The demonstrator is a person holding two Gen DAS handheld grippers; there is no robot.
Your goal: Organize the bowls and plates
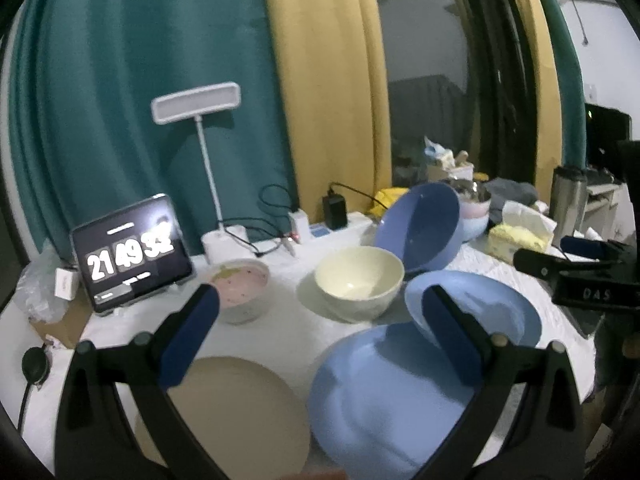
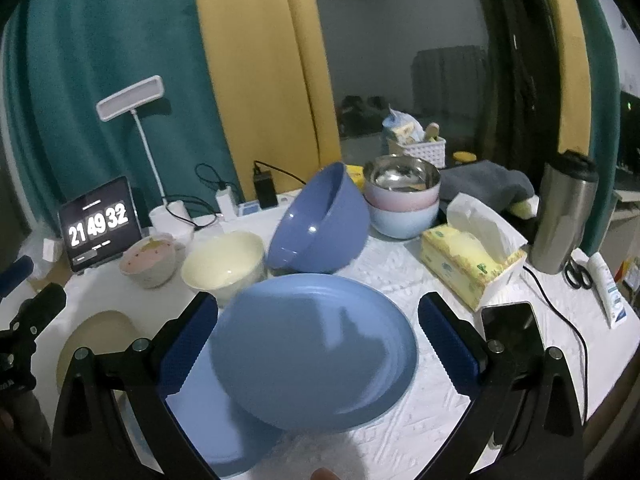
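A: Closest to the right wrist camera is the upper blue plate (image 2: 316,356), low in the frame, between the two fingers of the right gripper (image 2: 318,340). Its fingers are wide apart and clamp nothing.

B: Does the plate lie flat?

A: No, it is tilted; its lower left edge rests on the lower blue plate (image 2: 212,420). So the plate is directly ahead of the right claw, and I judge this hand is the nearer one for it.

B: And the left gripper (image 1: 320,328)?

A: Also spread apart and empty. In its view the tan plate (image 1: 236,408) is at the bottom centre, beside the blue plates at lower right.

B: What do the bowls hold?

A: The cream bowl (image 2: 224,264) at centre left looks empty. The big blue bowl (image 2: 316,224) leans on its side, empty too. The pink speckled bowl (image 2: 150,262) is further left; its content is unclear. At upper centre a steel bowl (image 2: 402,176) sits nested in a pink bowl (image 2: 400,200) over a pale blue bowl (image 2: 400,220).
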